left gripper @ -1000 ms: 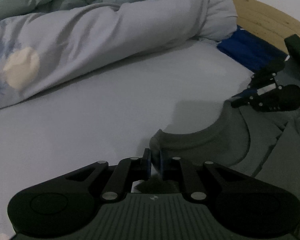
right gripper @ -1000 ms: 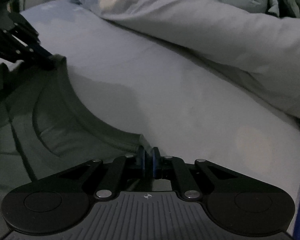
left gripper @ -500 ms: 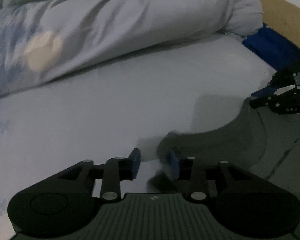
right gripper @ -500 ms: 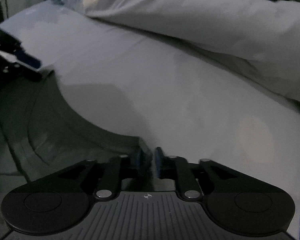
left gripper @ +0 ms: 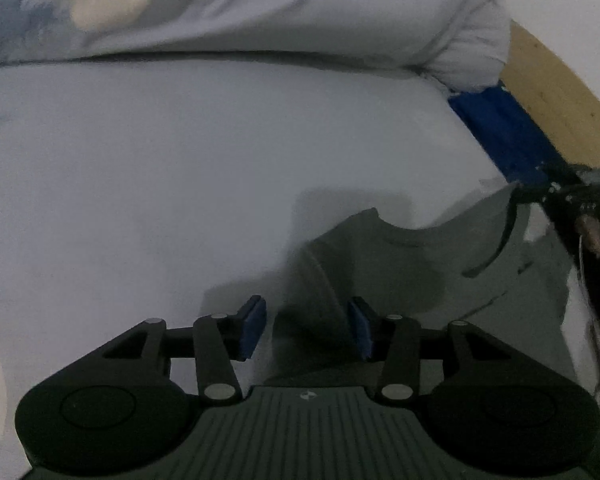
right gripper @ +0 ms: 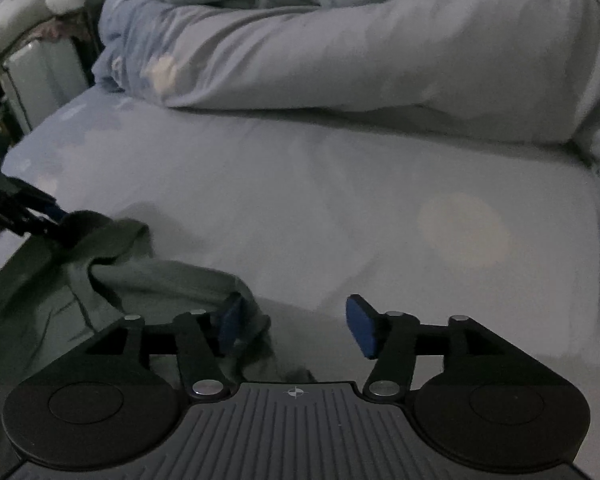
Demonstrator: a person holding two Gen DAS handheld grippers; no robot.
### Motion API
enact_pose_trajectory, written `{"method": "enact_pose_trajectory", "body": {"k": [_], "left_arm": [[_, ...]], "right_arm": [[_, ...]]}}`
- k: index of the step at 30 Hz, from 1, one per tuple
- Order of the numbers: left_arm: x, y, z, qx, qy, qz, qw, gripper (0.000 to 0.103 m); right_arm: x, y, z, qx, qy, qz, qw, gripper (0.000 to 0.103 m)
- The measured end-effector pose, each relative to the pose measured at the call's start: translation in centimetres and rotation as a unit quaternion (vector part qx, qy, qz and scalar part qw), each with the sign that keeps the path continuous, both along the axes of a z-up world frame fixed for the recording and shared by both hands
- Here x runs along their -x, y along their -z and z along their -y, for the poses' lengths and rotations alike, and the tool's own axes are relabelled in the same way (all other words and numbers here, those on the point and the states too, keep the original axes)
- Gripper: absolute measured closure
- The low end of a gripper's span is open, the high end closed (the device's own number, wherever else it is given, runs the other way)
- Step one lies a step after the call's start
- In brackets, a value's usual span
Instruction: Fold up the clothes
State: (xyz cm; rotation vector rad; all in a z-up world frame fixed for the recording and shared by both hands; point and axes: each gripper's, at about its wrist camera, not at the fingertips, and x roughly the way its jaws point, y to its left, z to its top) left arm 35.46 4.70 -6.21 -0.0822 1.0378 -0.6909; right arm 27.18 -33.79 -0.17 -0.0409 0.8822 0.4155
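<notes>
A dark grey-green top (left gripper: 404, 276) lies on the pale bed sheet (left gripper: 160, 200), its curved neckline facing away from me. My left gripper (left gripper: 306, 328) is open, and a rumpled shoulder of the top sits loose between its blue pads (left gripper: 252, 328). In the right wrist view the top (right gripper: 148, 280) lies bunched at lower left. My right gripper (right gripper: 296, 324) is open too, with cloth against its left pad (right gripper: 230, 320) only. Each gripper shows at the edge of the other's view: the right gripper (left gripper: 548, 192) with a hand behind it, and the left gripper (right gripper: 48, 216).
A thick rolled duvet (right gripper: 380, 60) runs along the far side of the bed. A blue edge (left gripper: 500, 132) and a pale wooden board (left gripper: 552, 92) border the mattress on the right. White furniture (right gripper: 40, 76) stands beyond the left end.
Both grippers, shut on the top's shoulders a second ago, have opened and let go. The cloth has slumped onto the sheet, and both cameras have lifted and drawn back.
</notes>
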Motion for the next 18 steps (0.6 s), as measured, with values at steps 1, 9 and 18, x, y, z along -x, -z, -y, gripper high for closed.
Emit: {"method": "enact_pose_trajectory", "body": {"k": [1,9,18], "left_arm": [[0.0,0.0,0.2,-0.007,-0.007,0.003,0.9999,0.081],[-0.2,-0.7,-0.8,-0.044,-0.077,0.039,0.9953,0.088],[1.4,-1.5,-4.0,-0.094,-0.161,0.062,0.9805,0.090]], "right_arm": [[-0.2,0.0,0.5,-0.013,0.002,-0.006,1.000,0.038],[-0.1,-1.1,3.7,-0.085,0.019,0.014,0.996,0.026],[-0.5,4.4,0.2,0.062,-0.025,-0.056,0.996,0.056]]}}
